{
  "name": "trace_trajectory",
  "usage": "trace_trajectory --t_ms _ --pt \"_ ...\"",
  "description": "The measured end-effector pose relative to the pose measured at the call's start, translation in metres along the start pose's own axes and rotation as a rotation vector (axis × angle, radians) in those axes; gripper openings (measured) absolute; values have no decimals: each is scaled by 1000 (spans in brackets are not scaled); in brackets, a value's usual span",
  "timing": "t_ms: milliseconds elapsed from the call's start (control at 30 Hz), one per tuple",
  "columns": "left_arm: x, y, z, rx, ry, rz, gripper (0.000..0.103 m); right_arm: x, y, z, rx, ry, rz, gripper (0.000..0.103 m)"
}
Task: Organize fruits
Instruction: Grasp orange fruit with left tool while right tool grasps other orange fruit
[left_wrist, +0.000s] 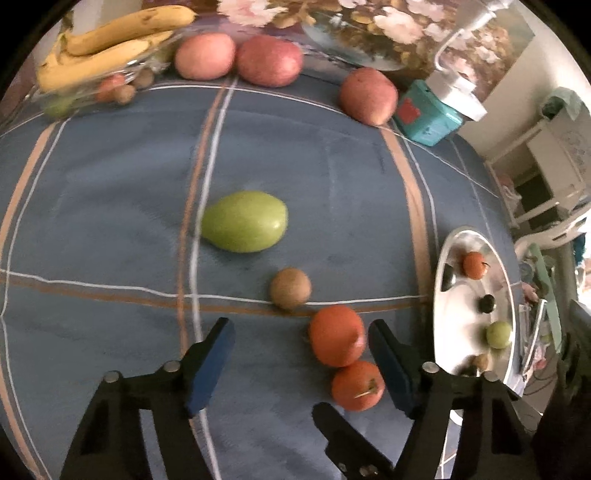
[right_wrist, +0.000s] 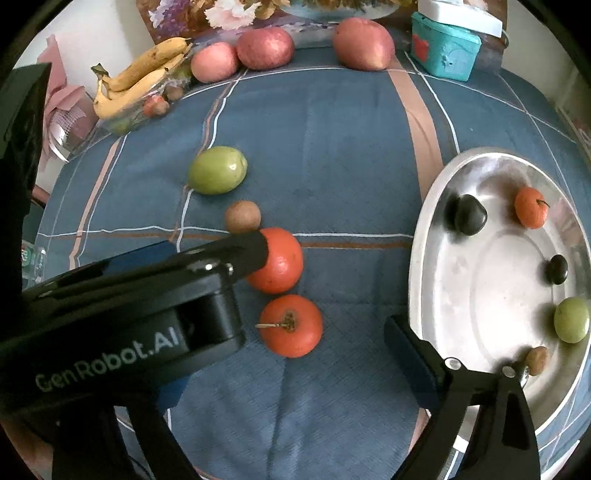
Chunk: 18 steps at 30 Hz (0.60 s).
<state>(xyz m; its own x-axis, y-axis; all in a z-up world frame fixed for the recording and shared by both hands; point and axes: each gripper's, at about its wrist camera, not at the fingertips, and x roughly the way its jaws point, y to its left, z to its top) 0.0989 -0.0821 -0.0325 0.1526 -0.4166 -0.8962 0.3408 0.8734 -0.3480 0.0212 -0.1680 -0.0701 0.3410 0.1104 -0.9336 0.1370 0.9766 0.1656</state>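
Note:
On the blue checked cloth lie a green mango (left_wrist: 244, 220) (right_wrist: 217, 170), a small brown kiwi (left_wrist: 290, 288) (right_wrist: 242, 216) and two orange-red persimmons, one farther (left_wrist: 337, 335) (right_wrist: 277, 259) and one nearer with a stem (left_wrist: 357, 385) (right_wrist: 290, 325). My left gripper (left_wrist: 301, 360) is open; both persimmons lie by its right finger. It crosses the right wrist view, its tip (right_wrist: 255, 247) against the far persimmon. My right gripper (right_wrist: 295, 369) is open and empty; only its right finger (right_wrist: 410, 354) shows, beside a steel plate (right_wrist: 428, 236) (left_wrist: 443, 266) holding several small fruits.
At the back lie three red apples (right_wrist: 265, 48) (left_wrist: 269, 61), a clear tray of bananas (left_wrist: 110, 40) (right_wrist: 144, 77) and a teal box (left_wrist: 424, 114) (right_wrist: 443, 48). The table edge runs behind the steel plate on the right.

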Motion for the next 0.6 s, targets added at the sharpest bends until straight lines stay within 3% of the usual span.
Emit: trace_trajectory --t_ms 67,233,300,333,433,600 --pt "2 -1 1 5 -2 -2 74 -1 -1 0 1 2 1 84" --pt "4 0 1 -20 4 -68 43 3 -10 -1 41 25 36 62" --pt "2 -2 1 -25 4 -102 29 4 -15 -1 62 27 45 61" --pt "1 -3 2 -29 3 -107 30 3 -17 -1 72 26 51 60" --pt "1 -3 2 -43 5 -109 29 2 -20 -1 100 26 78 45" --pt "-8 7 2 -85 -22 -95 29 -7 -24 -2 107 16 99 38"
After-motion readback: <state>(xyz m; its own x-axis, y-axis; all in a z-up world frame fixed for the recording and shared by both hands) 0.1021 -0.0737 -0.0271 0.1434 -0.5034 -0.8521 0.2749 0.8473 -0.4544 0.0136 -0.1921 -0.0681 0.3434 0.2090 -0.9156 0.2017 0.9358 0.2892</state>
